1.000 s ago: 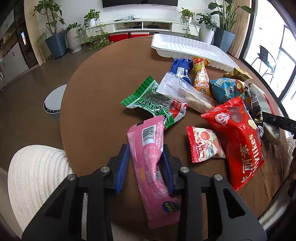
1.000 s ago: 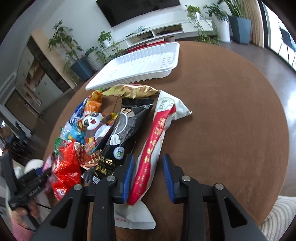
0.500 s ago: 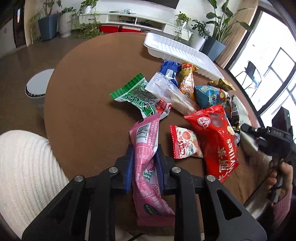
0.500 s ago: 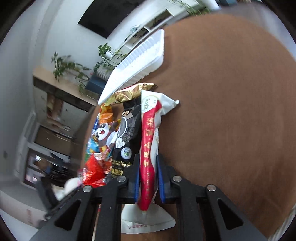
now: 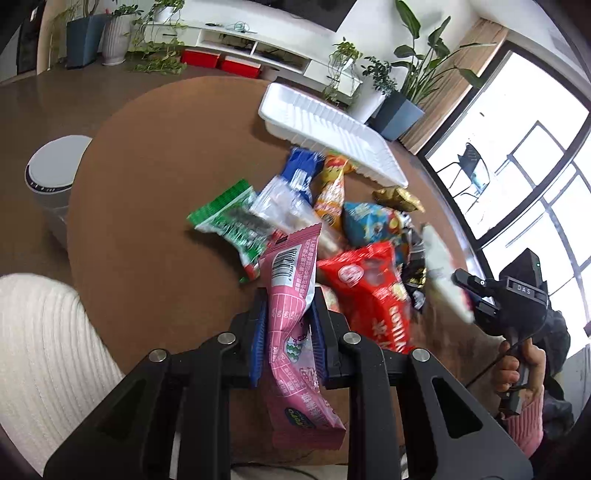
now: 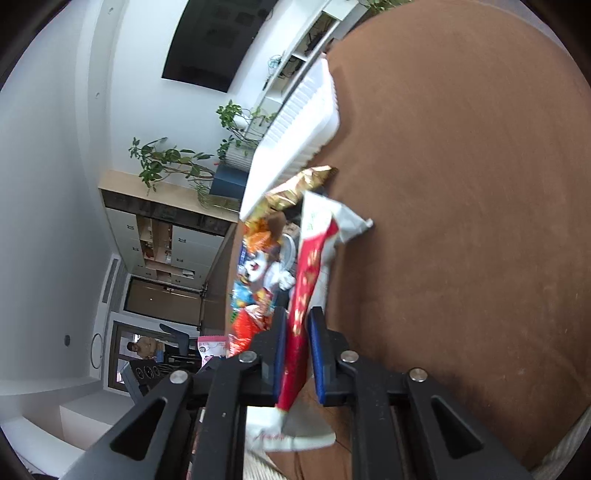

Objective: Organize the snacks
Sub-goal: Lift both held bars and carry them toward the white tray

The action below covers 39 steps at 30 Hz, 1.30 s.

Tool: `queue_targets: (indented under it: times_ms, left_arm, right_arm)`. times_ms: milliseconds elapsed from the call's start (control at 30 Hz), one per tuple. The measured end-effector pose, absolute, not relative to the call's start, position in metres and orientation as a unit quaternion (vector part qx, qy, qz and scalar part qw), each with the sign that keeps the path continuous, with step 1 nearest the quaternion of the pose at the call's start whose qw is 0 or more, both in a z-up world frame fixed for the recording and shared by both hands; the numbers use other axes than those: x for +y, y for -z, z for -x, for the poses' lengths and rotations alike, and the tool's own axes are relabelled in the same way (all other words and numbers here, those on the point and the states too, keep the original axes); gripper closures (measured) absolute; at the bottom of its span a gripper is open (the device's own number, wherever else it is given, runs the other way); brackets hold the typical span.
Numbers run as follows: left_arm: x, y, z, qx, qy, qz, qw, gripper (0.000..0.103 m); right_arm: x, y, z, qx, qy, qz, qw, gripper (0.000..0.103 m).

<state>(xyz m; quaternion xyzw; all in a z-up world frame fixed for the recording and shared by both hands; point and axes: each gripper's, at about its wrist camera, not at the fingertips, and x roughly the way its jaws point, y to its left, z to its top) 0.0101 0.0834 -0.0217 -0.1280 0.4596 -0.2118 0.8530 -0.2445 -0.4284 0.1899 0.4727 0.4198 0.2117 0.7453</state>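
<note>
My left gripper [image 5: 287, 302] is shut on a pink snack packet [image 5: 291, 280] and holds it lifted above the round brown table [image 5: 147, 177]. My right gripper [image 6: 297, 325] is shut on a long red and white snack packet [image 6: 314, 254], lifted and tilted; that gripper also shows in the left wrist view [image 5: 517, 295]. A pile of snacks lies on the table: a red bag [image 5: 373, 295], a green packet [image 5: 229, 221], a clear packet [image 5: 284, 203], a blue bag [image 5: 369, 221]. A white tray [image 5: 325, 125] stands at the far edge, also in the right wrist view [image 6: 299, 122].
A gold packet [image 5: 397, 197] lies beside the tray. A white round bin [image 5: 51, 173] stands on the floor left of the table. Plants and a TV shelf [image 5: 236, 33] line the far wall. A white knitted sleeve [image 5: 44, 354] fills the lower left.
Both grippers closed on their packets and lifted them off the table. The right gripper has rolled steeply, tilting its view.
</note>
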Motion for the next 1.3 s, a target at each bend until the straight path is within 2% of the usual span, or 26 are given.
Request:
queue_targets:
  times_ms: [100,267,333,400,467,633,667,700,800,1167,1300]
  left_arm:
    - [0.077,0.011,-0.018,0.453,0.220,0.123,0.855,0.083]
    - [0.067,0.007,-0.024,0.449,0.223,0.112,0.858,0.083]
    - [0.063,0.009,-0.024,0.449,0.223,0.107,0.858,0.083]
    - [0.060,0.011,-0.025,0.452,0.223,0.104,0.857,0.083]
    - [0.059,0.013,-0.024,0.455,0.223,0.103,0.856,0.083]
    - [0.057,0.016,-0.029,0.456,0.217,0.103,0.857,0.083]
    - [0.057,0.016,-0.029,0.456,0.217,0.103,0.857,0.083]
    - [0.058,0.016,-0.029,0.455,0.215,0.103,0.858,0.083]
    - [0.058,0.016,-0.029,0.455,0.215,0.105,0.858,0.083]
    - [0.060,0.014,-0.030,0.457,0.225,0.115,0.853,0.083]
    - [0.061,0.016,-0.032,0.458,0.233,0.124,0.849,0.084]
  right_arm:
    - [-0.428,-0.202,0.237,0.412,-0.219,-0.462,0.754,0.091]
    - [-0.409,-0.212,0.227,0.452,-0.183,-0.365,0.793,0.091]
    - [-0.402,-0.209,0.230,0.462,-0.178,-0.344,0.798,0.083]
    - [-0.398,-0.203,0.234,0.476,-0.165,-0.321,0.802,0.067]
    - [-0.387,-0.201,0.234,0.484,-0.157,-0.293,0.809,0.065]
    - [-0.369,-0.206,0.234,0.485,-0.159,-0.259,0.820,0.067]
    - [-0.367,-0.207,0.233,0.484,-0.159,-0.256,0.821,0.076]
    - [-0.363,-0.205,0.231,0.485,-0.160,-0.258,0.820,0.080]
    - [-0.369,-0.198,0.231,0.477,-0.171,-0.290,0.812,0.083]
    - [-0.410,-0.174,0.240,0.440,-0.221,-0.451,0.744,0.087]
    - [-0.411,-0.174,0.240,0.432,-0.228,-0.469,0.736,0.087]
